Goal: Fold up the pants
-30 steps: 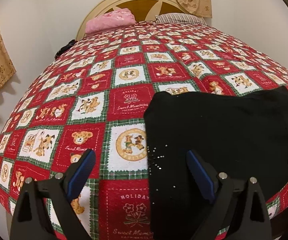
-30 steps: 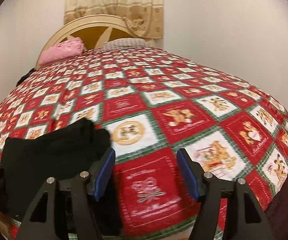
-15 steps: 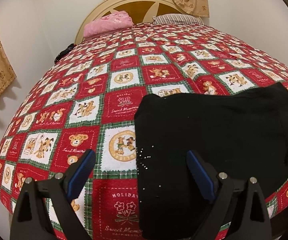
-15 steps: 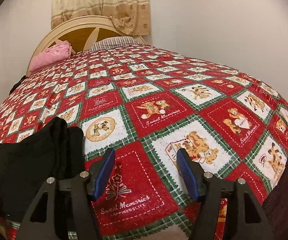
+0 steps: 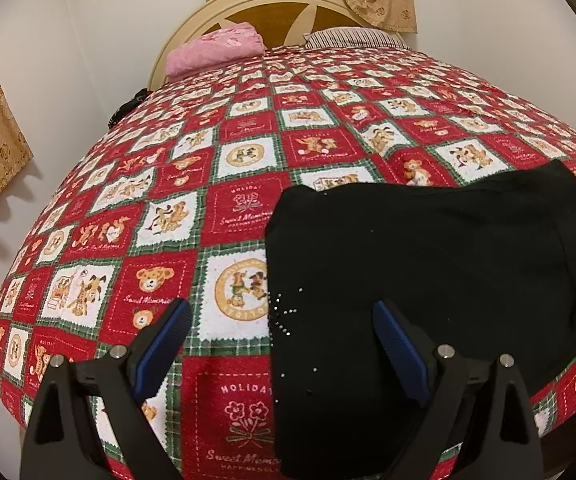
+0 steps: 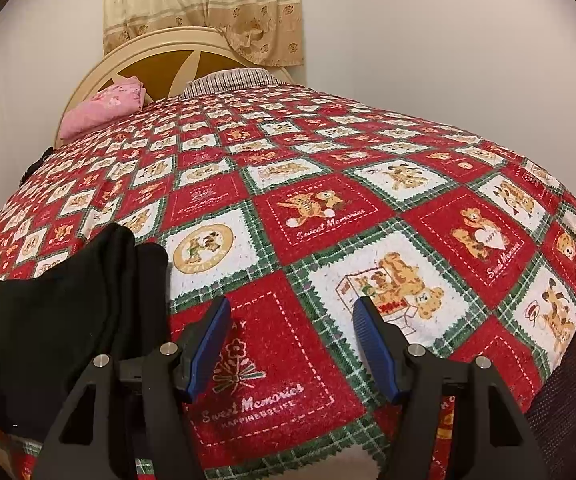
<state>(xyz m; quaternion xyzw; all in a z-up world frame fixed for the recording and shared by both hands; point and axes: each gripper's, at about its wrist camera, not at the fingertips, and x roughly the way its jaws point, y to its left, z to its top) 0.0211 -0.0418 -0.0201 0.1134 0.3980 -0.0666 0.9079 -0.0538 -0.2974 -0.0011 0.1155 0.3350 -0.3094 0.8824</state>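
The black pants [image 5: 428, 280] lie folded into a flat rectangle near the front edge of the bed, with small shiny studs near their left edge. My left gripper [image 5: 282, 340] is open and empty, held above the pants' left edge. In the right wrist view the pants [image 6: 68, 320] lie at the lower left. My right gripper [image 6: 292, 340] is open and empty over bare quilt to the right of the pants.
The bed is covered by a red, white and green teddy-bear quilt [image 5: 248, 152]. A pink pillow [image 5: 216, 50] and a striped pillow [image 5: 352, 38] lie by the headboard [image 6: 160, 60]. Walls and curtains stand close behind and to the left.
Both grippers have drawn back and up from the bed, staying open. The right gripper has swung right, away from the pants. The pants have not moved.
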